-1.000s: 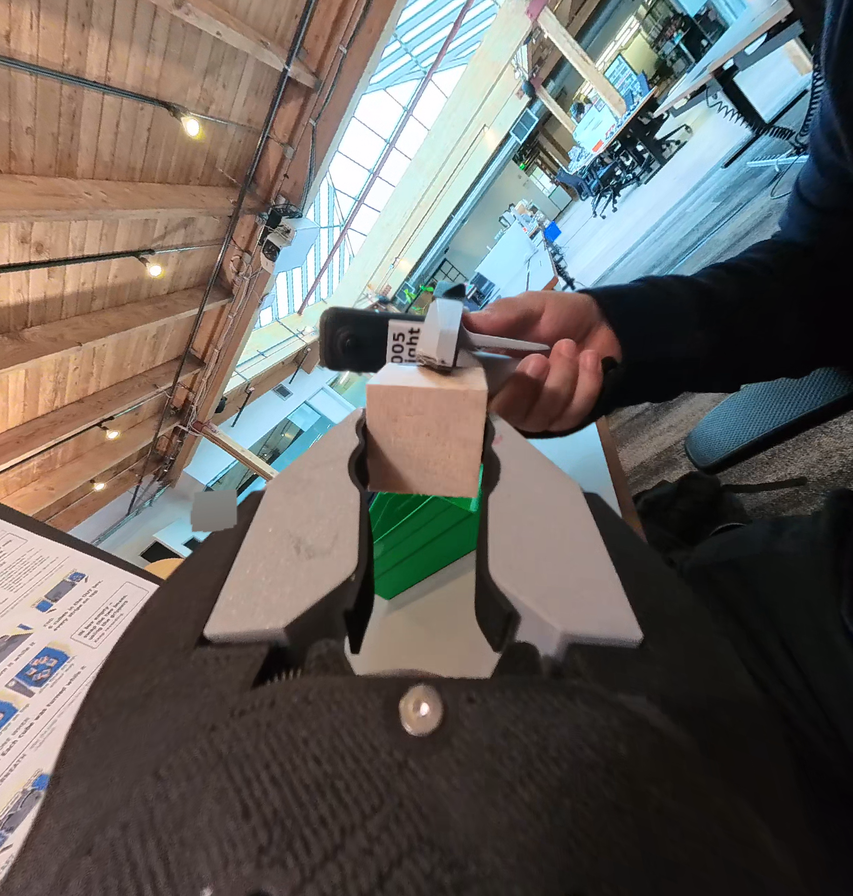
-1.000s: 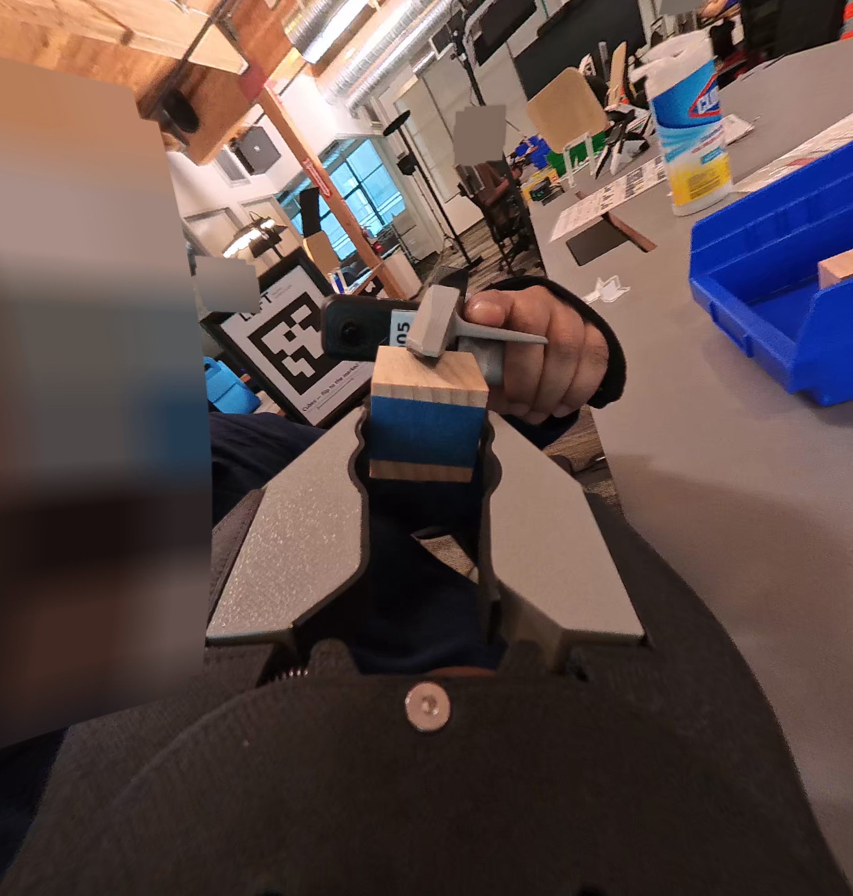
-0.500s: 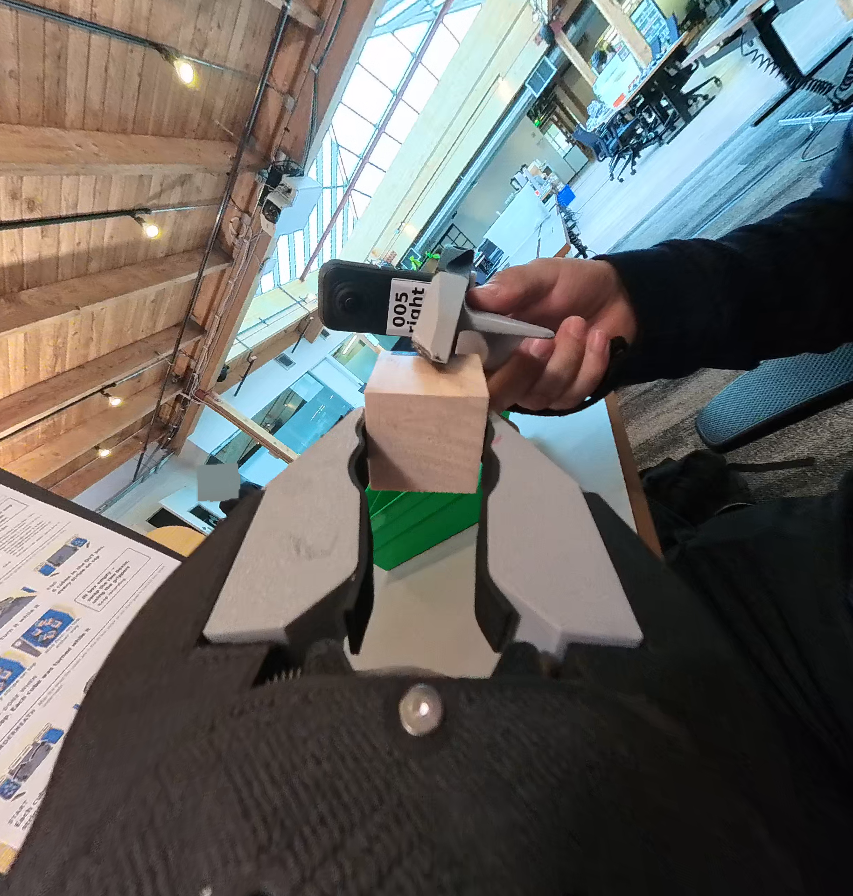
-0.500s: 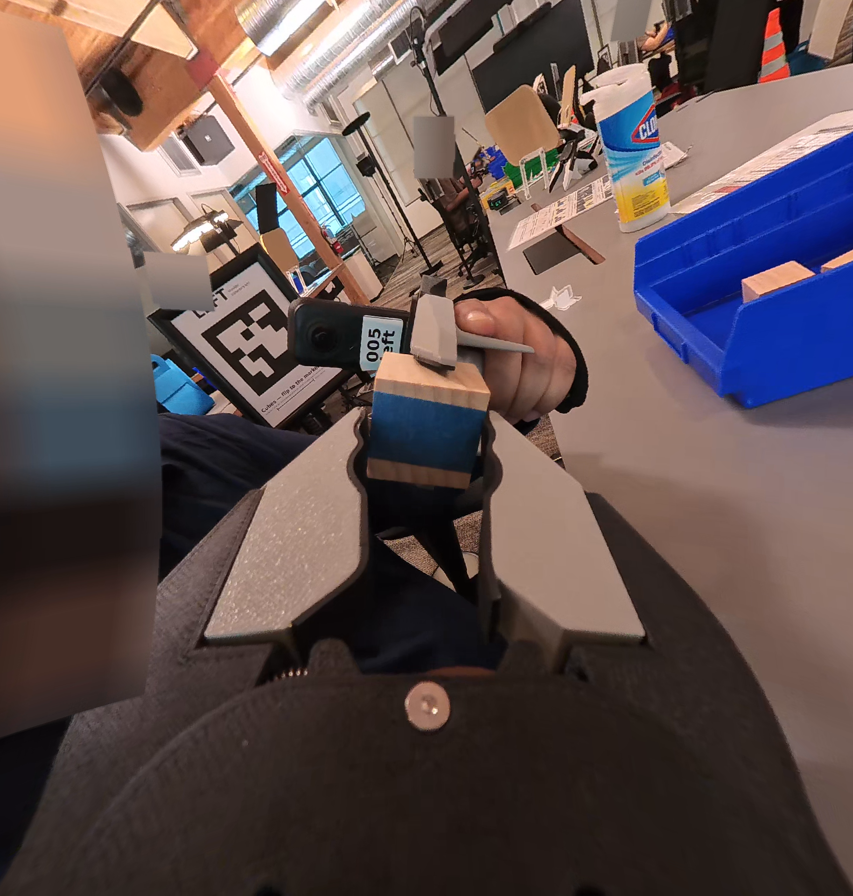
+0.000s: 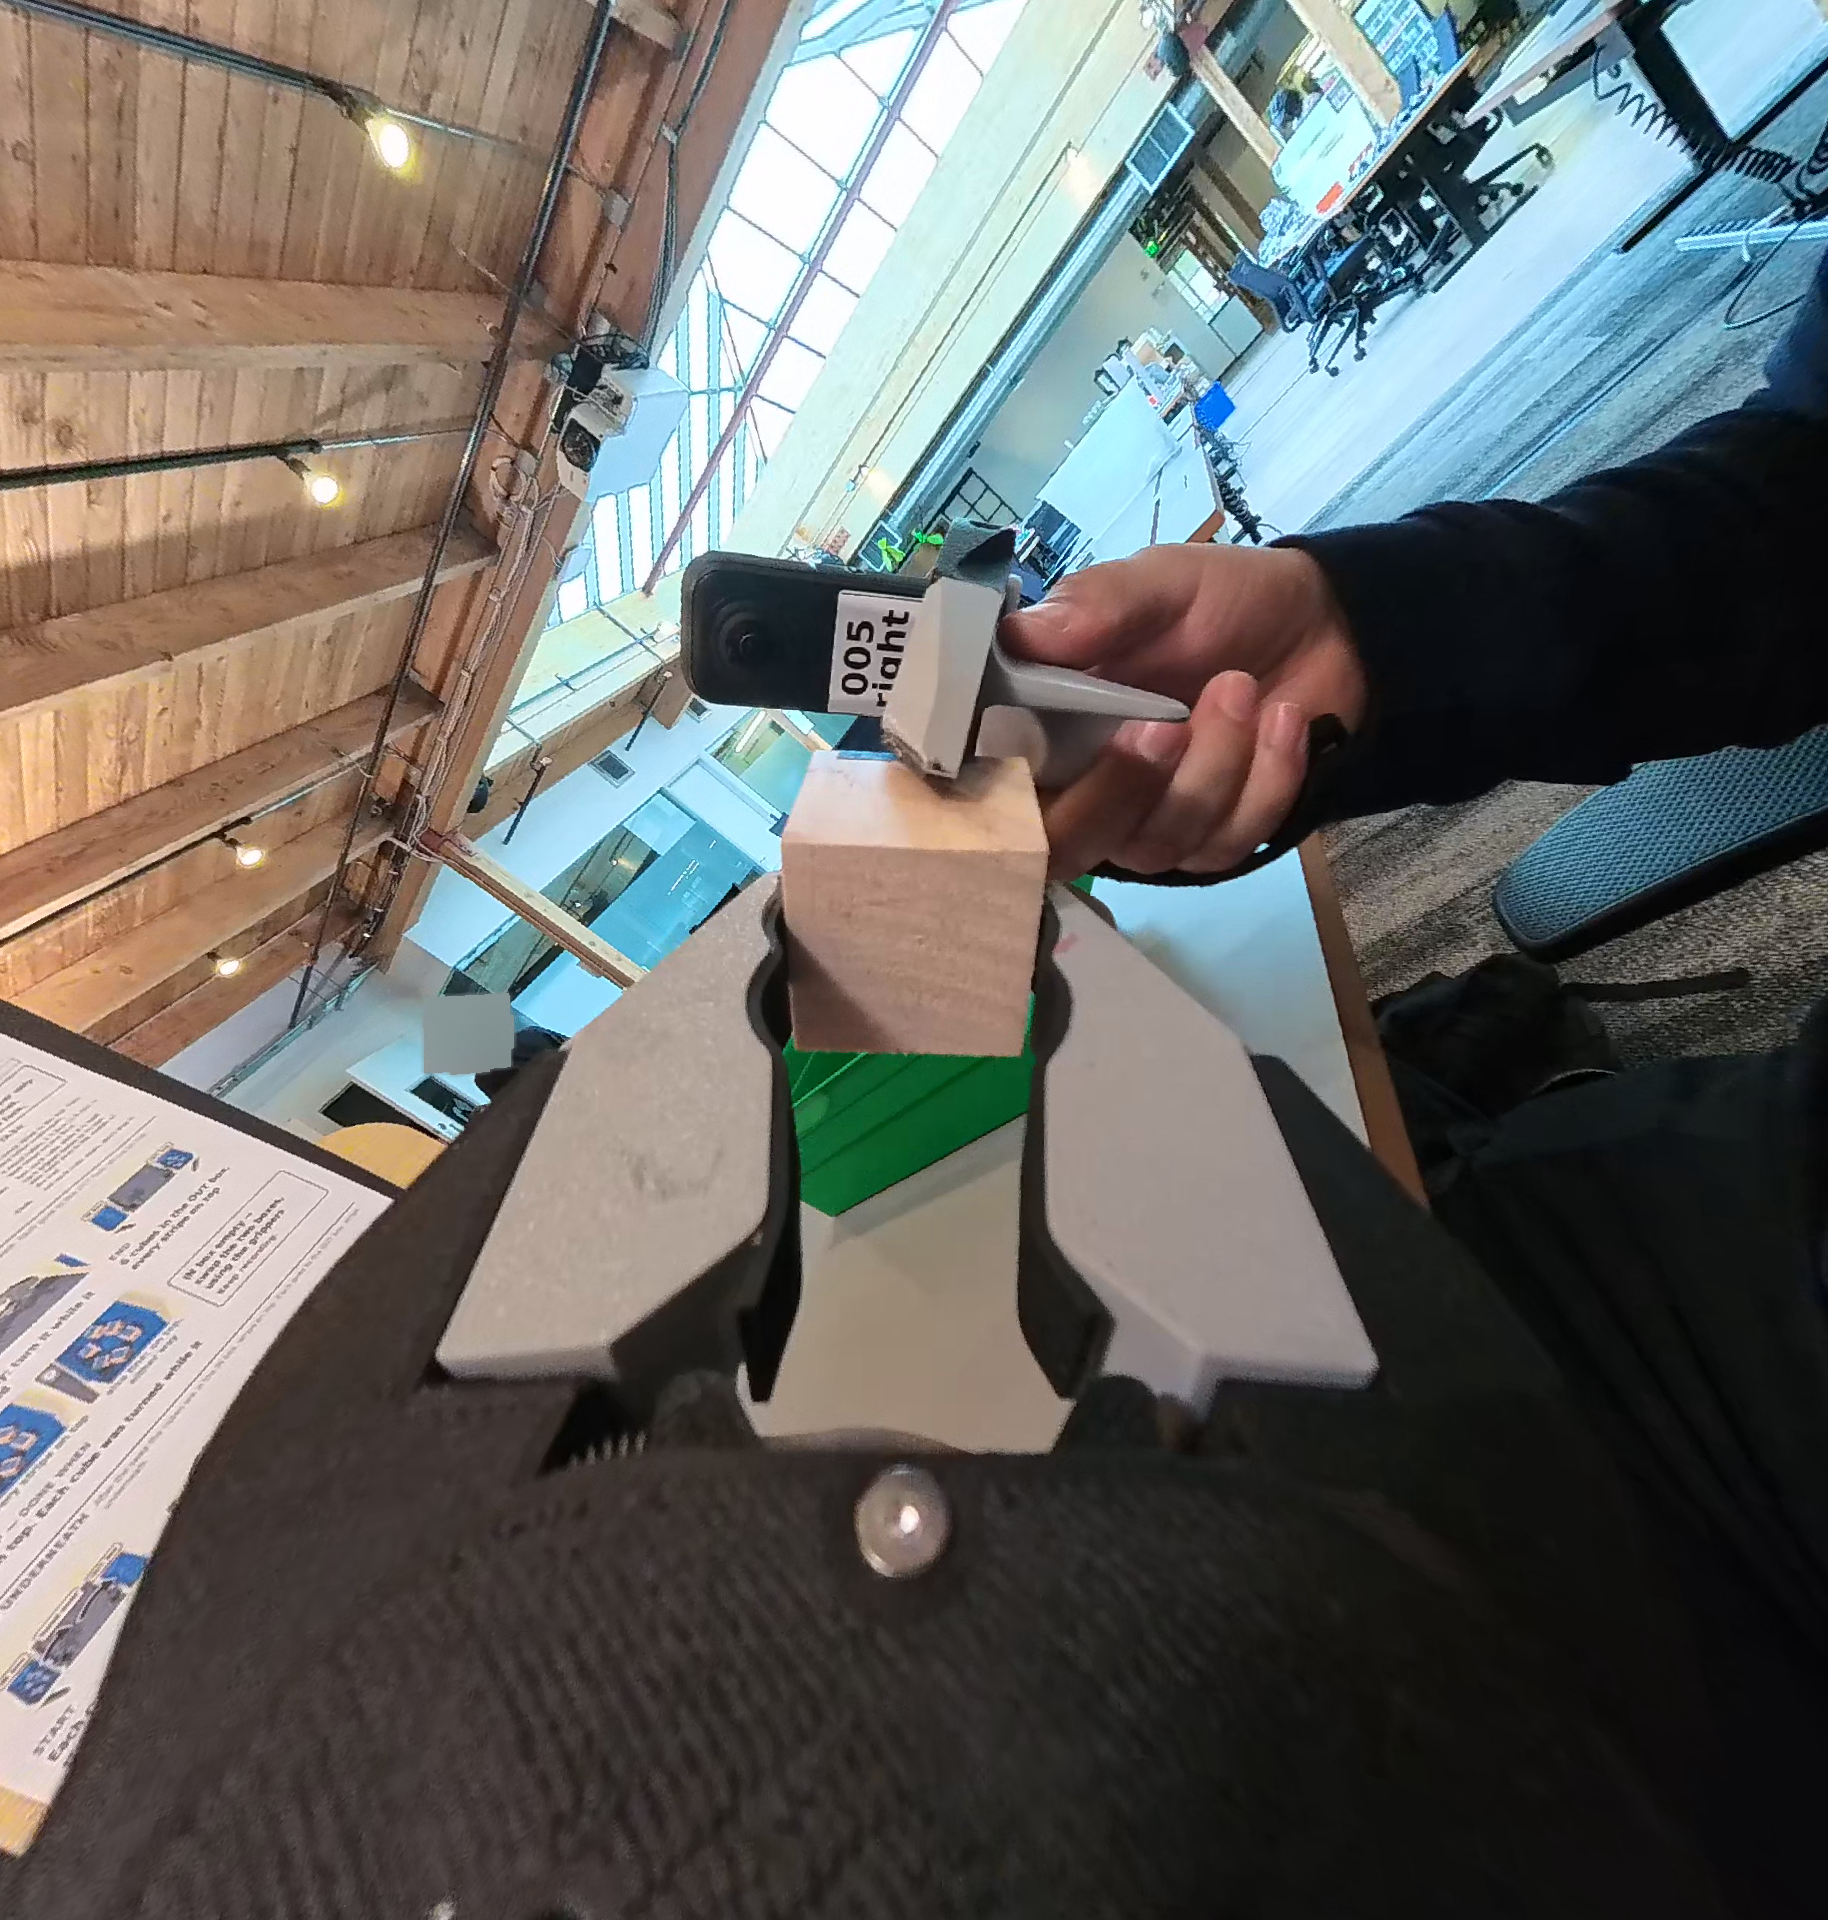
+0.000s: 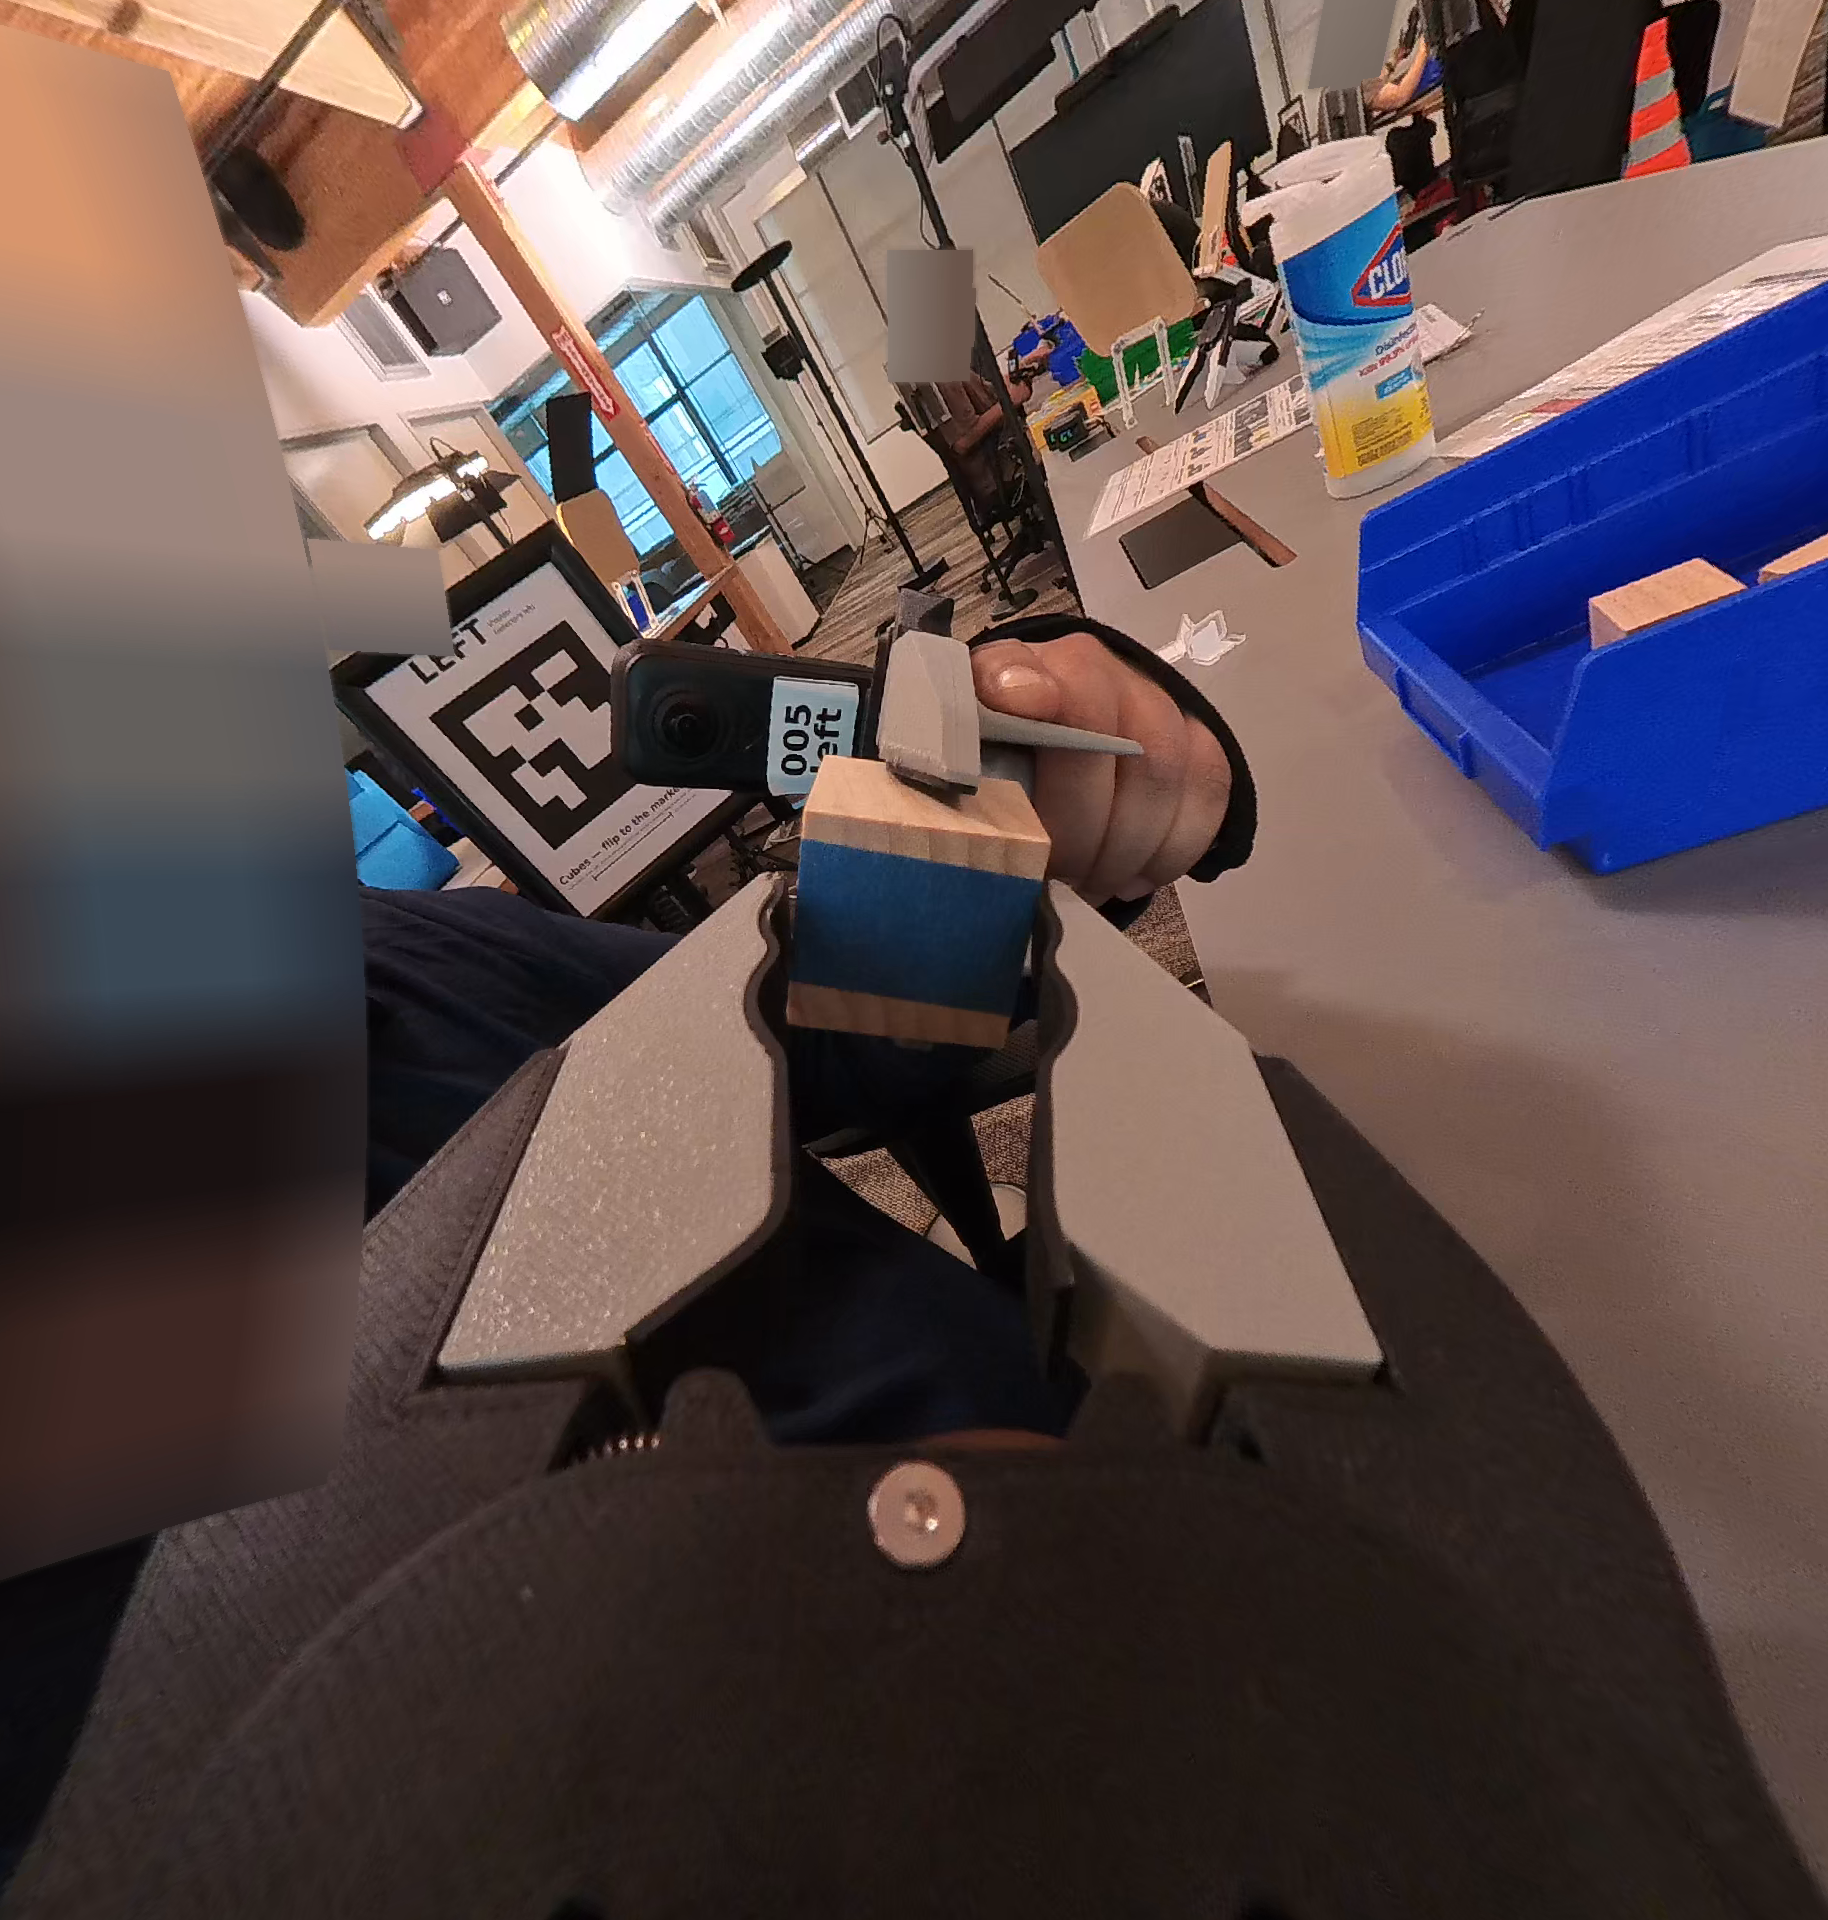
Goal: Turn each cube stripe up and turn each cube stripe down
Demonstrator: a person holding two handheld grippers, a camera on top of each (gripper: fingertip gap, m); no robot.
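One wooden cube is held in the air between both grippers, which face each other. In the left wrist view the cube point(image 5: 912, 914) shows a plain wood face, and my left gripper point(image 5: 910, 940) is shut on its sides. A finger of the right gripper point(image 5: 946, 675) presses on the cube's top edge. In the right wrist view the cube point(image 6: 915, 920) shows its blue stripe running level across the near face. My right gripper point(image 6: 910, 940) is shut on its sides. A finger of the left gripper point(image 6: 925, 717) rests on its top.
A green bin point(image 5: 910, 1122) stands on the white table behind the cube. An instruction sheet point(image 5: 110, 1299) leans at the left. A blue bin point(image 6: 1616, 686) with wooden cubes point(image 6: 1658, 613) sits on the grey table point(image 6: 1512, 1091), with a wipes canister point(image 6: 1351, 343) beyond. A marker board point(image 6: 536, 748) stands at the left.
Both grippers stay shut on the cube. The pair has swung a little, so the blue bin and its cubes show more fully in the right wrist view.
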